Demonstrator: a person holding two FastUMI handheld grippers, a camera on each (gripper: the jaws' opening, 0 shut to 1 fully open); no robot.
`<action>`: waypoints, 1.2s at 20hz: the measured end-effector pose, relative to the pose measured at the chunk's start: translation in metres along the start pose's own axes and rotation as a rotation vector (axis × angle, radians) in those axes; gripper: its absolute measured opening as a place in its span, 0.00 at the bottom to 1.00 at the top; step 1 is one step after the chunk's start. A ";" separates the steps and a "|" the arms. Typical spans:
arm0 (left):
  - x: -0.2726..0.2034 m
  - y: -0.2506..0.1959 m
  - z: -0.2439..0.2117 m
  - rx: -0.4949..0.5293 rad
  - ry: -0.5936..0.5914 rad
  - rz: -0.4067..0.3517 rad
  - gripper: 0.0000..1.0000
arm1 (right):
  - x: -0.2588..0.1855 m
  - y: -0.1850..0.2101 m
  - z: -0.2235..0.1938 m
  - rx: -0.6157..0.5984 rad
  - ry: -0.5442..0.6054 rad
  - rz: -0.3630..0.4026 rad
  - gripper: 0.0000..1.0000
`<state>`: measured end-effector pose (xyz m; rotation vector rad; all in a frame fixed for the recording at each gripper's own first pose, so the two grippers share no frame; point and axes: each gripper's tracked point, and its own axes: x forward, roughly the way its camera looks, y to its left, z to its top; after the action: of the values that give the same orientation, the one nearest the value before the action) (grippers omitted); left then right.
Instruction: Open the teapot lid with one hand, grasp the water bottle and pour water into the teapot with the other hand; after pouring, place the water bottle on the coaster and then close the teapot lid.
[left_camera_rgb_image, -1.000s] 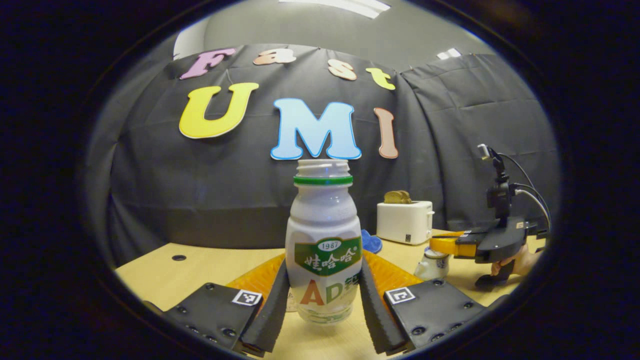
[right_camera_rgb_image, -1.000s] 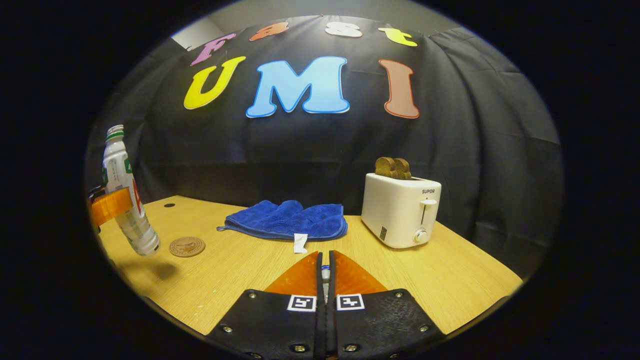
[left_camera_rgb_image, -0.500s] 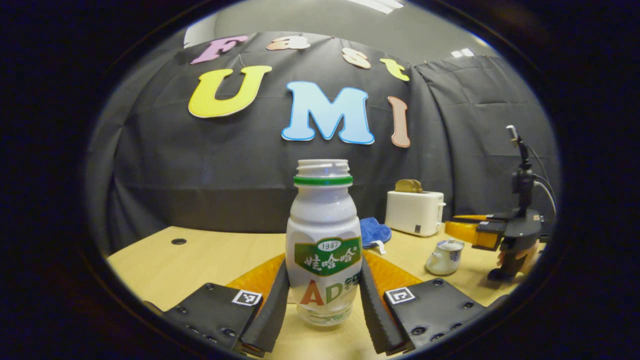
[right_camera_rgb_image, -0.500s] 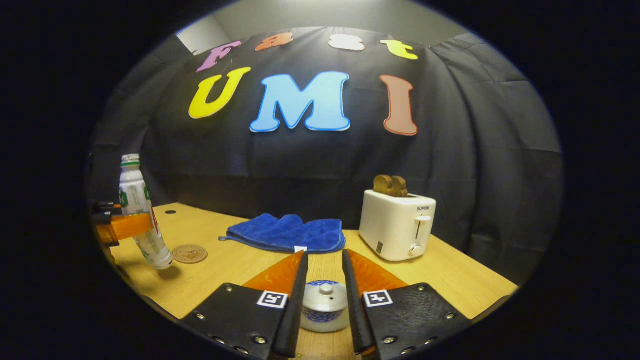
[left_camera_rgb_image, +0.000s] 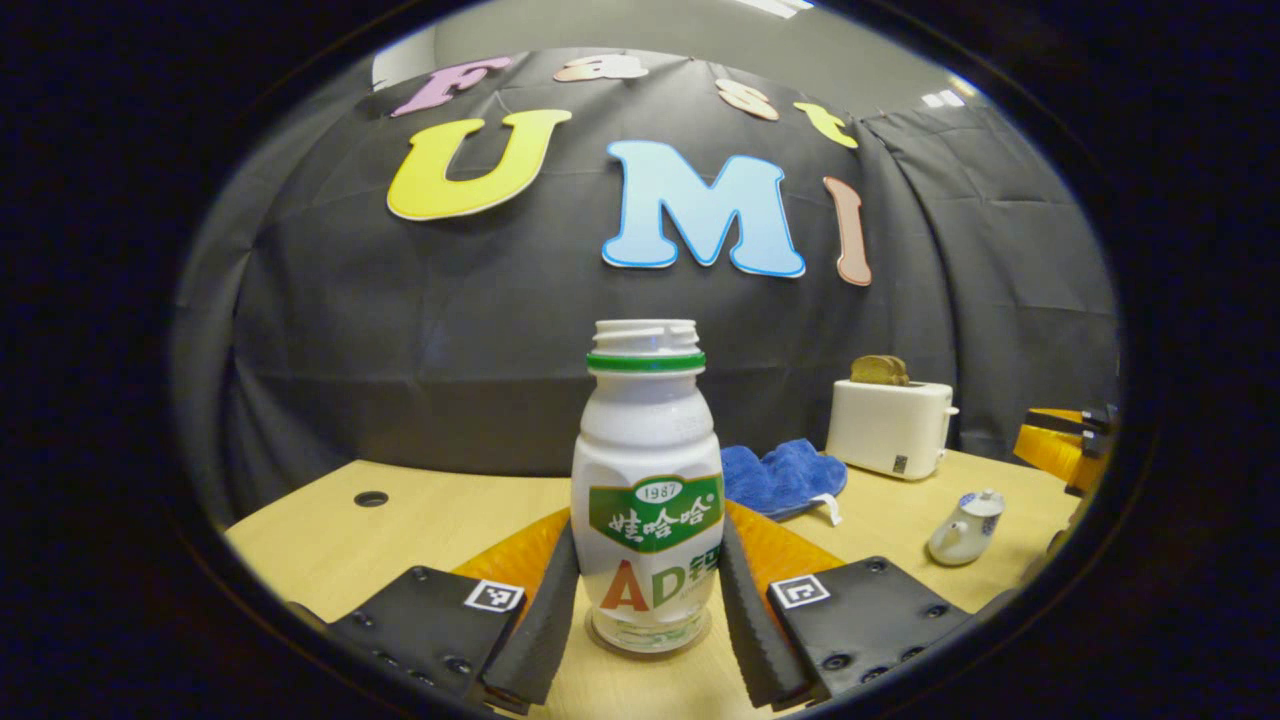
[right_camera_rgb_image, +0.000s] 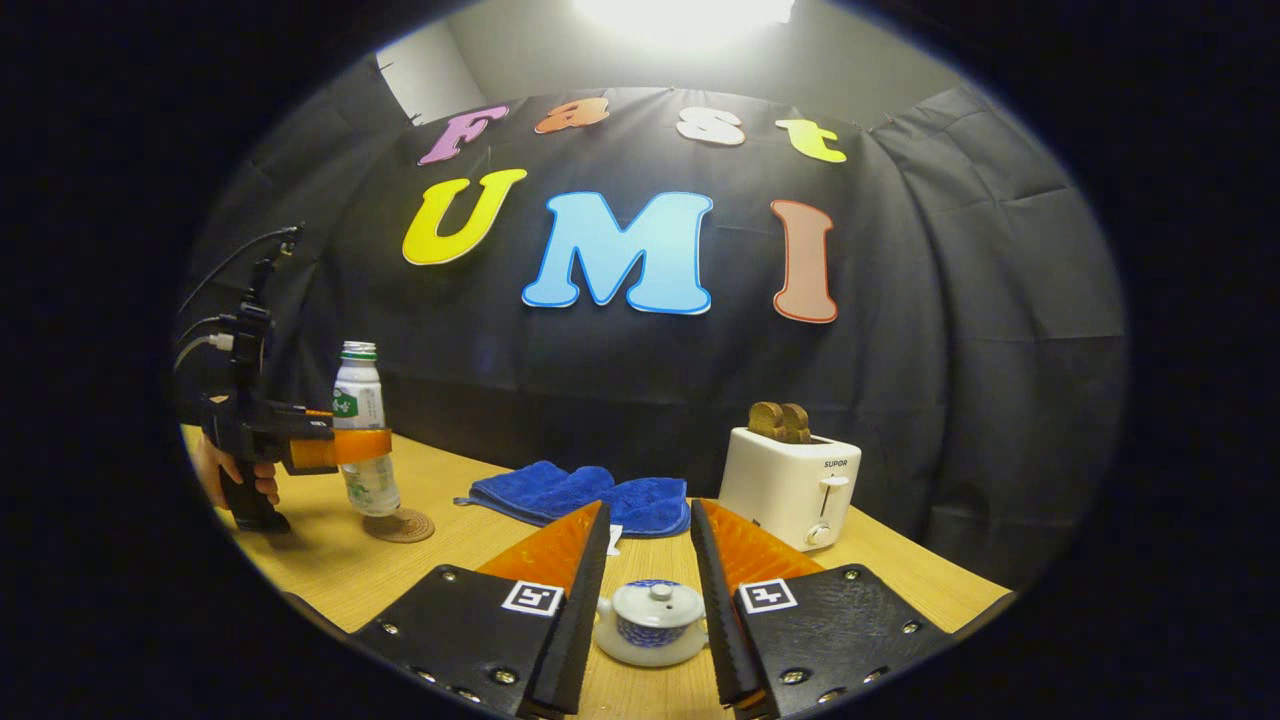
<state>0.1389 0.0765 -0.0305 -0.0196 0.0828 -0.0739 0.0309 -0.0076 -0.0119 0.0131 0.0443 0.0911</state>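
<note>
A pale wood-grain table runs before creased black cloth. At centre of the left gripper view, the left gripper clamps its ribbed fingers on the waisted plastic water bottle, uncapped, standing on the round coaster. At lower centre of the right gripper view, the right gripper gapes around the squat glazed teapot, not touching; its domed lid is on.

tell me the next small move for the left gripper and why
Probably open the left gripper and back away: the water bottle stands upright on the coaster with both fingers pressed on its sides. The lid already sits on the teapot, between the right gripper's parted fingers.
</note>
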 end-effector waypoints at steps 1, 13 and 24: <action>0.010 0.002 -0.006 -0.002 0.019 0.006 0.75 | 0.000 -0.001 -0.001 -0.010 -0.001 -0.005 0.49; 0.023 0.002 -0.027 0.002 0.070 -0.008 0.72 | 0.002 0.006 -0.006 -0.045 0.011 0.002 0.49; 0.009 0.002 -0.028 0.010 0.067 0.026 1.00 | 0.001 0.014 -0.009 -0.039 0.022 0.035 0.49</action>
<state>0.1452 0.0775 -0.0593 -0.0056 0.1495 -0.0491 0.0300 0.0067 -0.0209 -0.0262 0.0647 0.1267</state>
